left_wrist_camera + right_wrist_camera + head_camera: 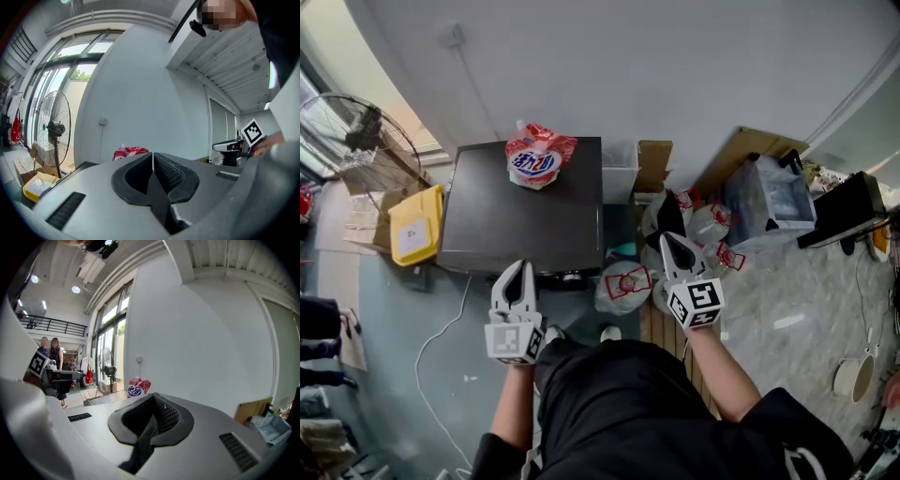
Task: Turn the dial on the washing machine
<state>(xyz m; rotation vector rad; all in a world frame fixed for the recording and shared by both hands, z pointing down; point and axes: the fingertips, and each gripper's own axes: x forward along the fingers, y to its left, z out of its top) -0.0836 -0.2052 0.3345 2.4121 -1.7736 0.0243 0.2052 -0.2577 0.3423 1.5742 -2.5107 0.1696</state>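
Observation:
The washing machine (525,217) is a dark box against the white wall, seen from above. A red and white detergent bag (539,156) lies on its lid; the bag (130,152) also shows in the left gripper view, and the bag (139,386) in the right gripper view. Small round parts sit at the machine's front edge (570,277); I cannot tell whether one is the dial. My left gripper (521,266) hovers just in front of that edge, shut and empty, its jaws (152,157) pressed together. My right gripper (667,240) is held to the machine's right, shut on nothing (154,399).
A standing fan (356,131) and a yellow container (417,225) are left of the machine. A white cable (441,337) runs over the floor. Tied plastic bags (623,281), cardboard boxes (652,164) and a clear bin (773,197) crowd the right side.

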